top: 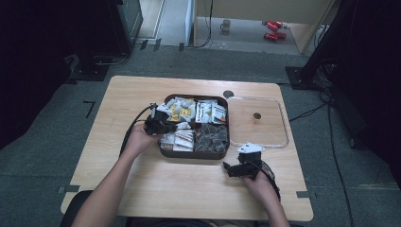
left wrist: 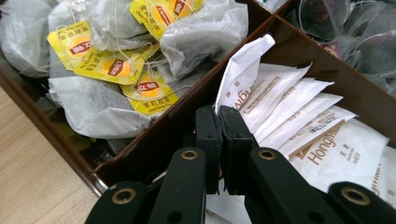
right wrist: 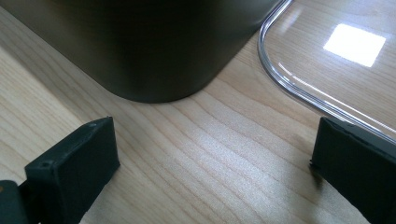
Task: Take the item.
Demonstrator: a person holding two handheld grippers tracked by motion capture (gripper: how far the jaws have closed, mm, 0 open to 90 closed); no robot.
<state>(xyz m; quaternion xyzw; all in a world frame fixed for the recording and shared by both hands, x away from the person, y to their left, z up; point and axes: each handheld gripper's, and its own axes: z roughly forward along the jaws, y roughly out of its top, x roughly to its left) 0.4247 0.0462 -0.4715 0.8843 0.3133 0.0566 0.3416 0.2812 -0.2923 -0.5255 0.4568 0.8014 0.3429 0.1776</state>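
A brown divided tray (top: 191, 154) stands mid-table, packed with tea bags and sachets. My left gripper (top: 158, 124) reaches into its left side. In the left gripper view its jaws (left wrist: 220, 112) are shut on the lower edge of a white paper sachet (left wrist: 243, 70), which stands up above a stack of similar sachets (left wrist: 327, 135). Tea bags with yellow tags (left wrist: 116, 65) fill the compartment beside it. My right gripper (top: 241, 163) rests on the table off the tray's near right corner (right wrist: 154, 56). It (right wrist: 215, 140) is open, with bare wood between the fingers.
A clear plastic lid (top: 283, 137) lies flat to the right of the tray; its rim (right wrist: 280, 79) runs close to my right gripper's far finger. Dark tea bags (left wrist: 355, 32) fill the tray's near right compartment. A mug (top: 226, 24) and red cans (top: 272, 28) sit on the floor beyond the table.
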